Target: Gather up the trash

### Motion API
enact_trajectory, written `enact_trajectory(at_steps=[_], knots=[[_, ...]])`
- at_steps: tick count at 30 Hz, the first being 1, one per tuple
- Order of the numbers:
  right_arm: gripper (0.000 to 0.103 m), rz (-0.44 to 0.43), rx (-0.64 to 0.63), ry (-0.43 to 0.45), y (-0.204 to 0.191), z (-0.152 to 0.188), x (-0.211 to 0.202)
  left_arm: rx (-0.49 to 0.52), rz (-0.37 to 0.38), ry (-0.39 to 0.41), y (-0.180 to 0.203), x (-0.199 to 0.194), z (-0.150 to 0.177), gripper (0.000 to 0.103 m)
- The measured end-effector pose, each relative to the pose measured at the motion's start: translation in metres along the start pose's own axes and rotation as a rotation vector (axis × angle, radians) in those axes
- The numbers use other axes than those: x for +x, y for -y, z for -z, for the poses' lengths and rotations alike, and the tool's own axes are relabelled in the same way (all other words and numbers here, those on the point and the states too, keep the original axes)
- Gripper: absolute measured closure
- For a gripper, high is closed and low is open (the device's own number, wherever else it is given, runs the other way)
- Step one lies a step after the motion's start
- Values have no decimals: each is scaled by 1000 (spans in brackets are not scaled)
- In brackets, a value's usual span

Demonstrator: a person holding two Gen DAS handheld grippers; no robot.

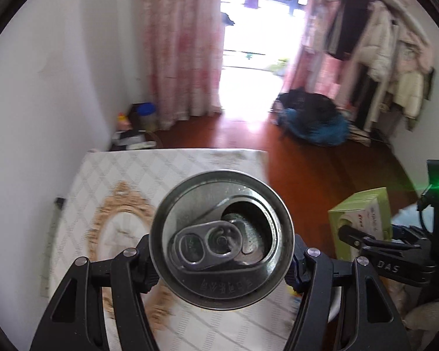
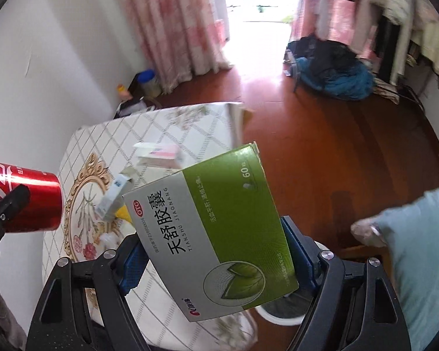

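Both tools are loaded: my left tool [image 1: 221, 266] clamps the opened red can [image 1: 221, 239] and my right tool [image 2: 216, 259] clamps the green medicine box [image 2: 213, 234], both lifted above the surface [image 2: 190, 122]. Several small cartons [image 2: 158, 153] lie uncollected on it. I judge collection about half done; no bin is clearly identifiable

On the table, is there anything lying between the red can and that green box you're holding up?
Yes. In the right wrist view, a small blue-and-white carton with something yellow beside it lies on the tablecloth, between red can and green box.
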State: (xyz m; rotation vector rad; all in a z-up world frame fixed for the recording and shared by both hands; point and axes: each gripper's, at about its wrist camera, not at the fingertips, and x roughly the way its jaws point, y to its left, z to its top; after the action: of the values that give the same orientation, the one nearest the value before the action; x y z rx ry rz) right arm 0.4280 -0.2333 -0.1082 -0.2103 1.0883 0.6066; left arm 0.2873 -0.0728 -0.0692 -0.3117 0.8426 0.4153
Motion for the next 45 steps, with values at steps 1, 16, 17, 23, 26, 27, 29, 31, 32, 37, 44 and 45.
enact_trajectory(at_steps=[1,16,17,23,26,27,29,31,32,37,44,45], knots=[[20,9,14,2,12,5,-5,15,28,-10,16,0,4,41],[20,138,329,-180,214,126,37,66,347,-473,178,153,76,40],[20,137,347,-191,222,132,43,69,356,-504,183,164,78,39],[20,137,409,-232,248,151,71,59,355,-604,199,205,77,4],[20,130,422,-257,252,152,87,49,330,-605,194,206,75,4],[19,121,429,-264,254,153,92,51,319,-597,191,206,73,4],[18,108,439,-279,254,153,101,61,289,-576,186,200,82,4],[15,76,444,-299,254,154,112,83,246,-548,180,192,88,4],[13,69,449,-309,252,155,117,98,215,-531,178,187,90,4],[1,85,422,-318,237,162,127,175,74,-457,171,174,109,4],[1,193,361,-316,221,184,114,214,13,-454,165,164,141,4],[1,203,357,-313,219,186,112,217,8,-454,165,161,145,4]])
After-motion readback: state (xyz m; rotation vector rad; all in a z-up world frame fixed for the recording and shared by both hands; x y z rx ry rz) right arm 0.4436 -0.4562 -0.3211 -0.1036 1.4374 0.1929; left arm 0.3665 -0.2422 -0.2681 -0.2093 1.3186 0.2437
